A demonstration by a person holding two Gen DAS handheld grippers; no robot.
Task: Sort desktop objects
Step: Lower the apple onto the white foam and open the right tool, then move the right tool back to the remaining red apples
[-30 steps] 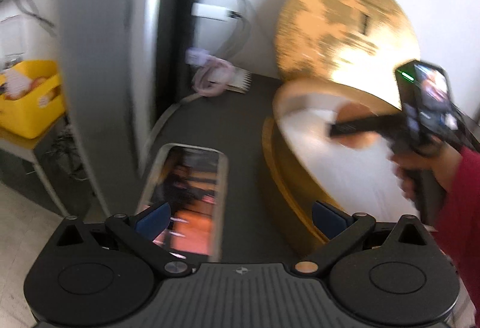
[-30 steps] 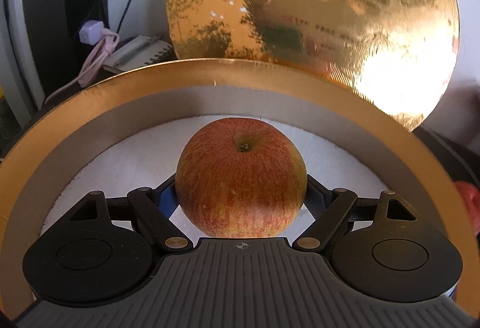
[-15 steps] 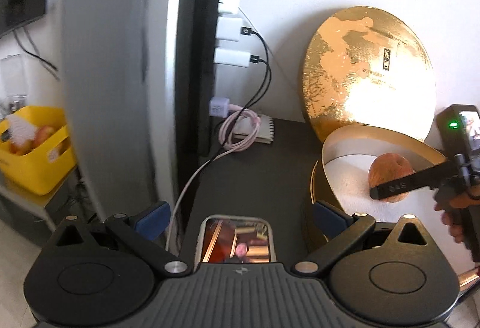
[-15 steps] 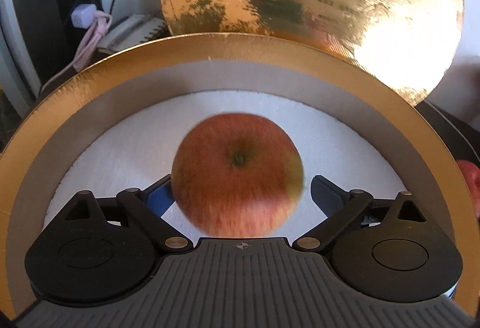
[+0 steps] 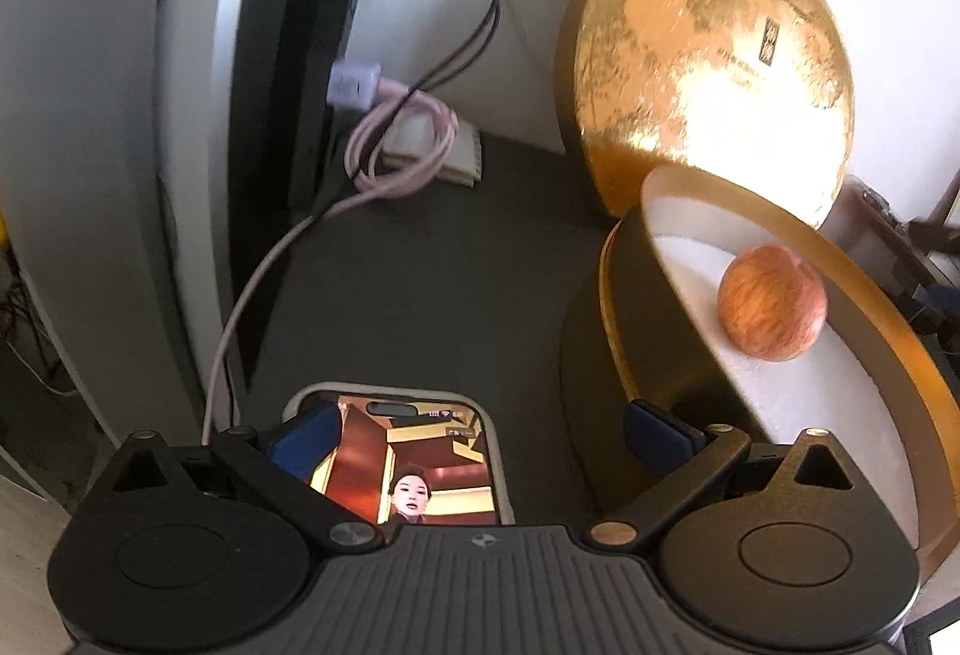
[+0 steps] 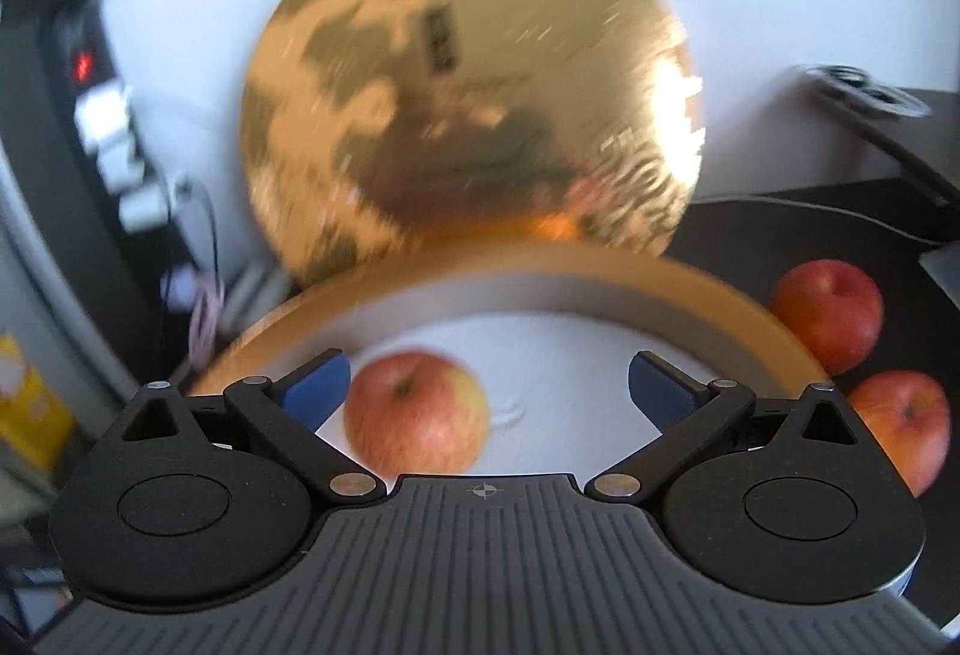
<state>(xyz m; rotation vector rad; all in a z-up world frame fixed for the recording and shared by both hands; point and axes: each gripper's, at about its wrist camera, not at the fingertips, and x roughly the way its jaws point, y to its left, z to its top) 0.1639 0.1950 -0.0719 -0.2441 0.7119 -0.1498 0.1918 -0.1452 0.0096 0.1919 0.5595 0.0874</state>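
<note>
Bare dark desk [image 5: 432,283] lies free between the pink cable [image 5: 240,307] and the gold box [image 5: 618,295].

one apple [image 6: 417,412] sitting in the round box [image 6: 600,289] just ahead of the right jaws, toward their left side, lid [image 6: 468,115] propped behind the box, two more apples [image 6: 828,313] on the desk off right, phone [image 5: 420,451] flat under the left jaws, cable [image 5: 258,289] ahead-left

The left tongs [image 5: 474,436] and the right tongs [image 6: 489,382] look the same: black arms with blue pads at the tips. Each has shiny round screws, two big black discs and a grey ribbed body with a tiny cross mark.
</note>
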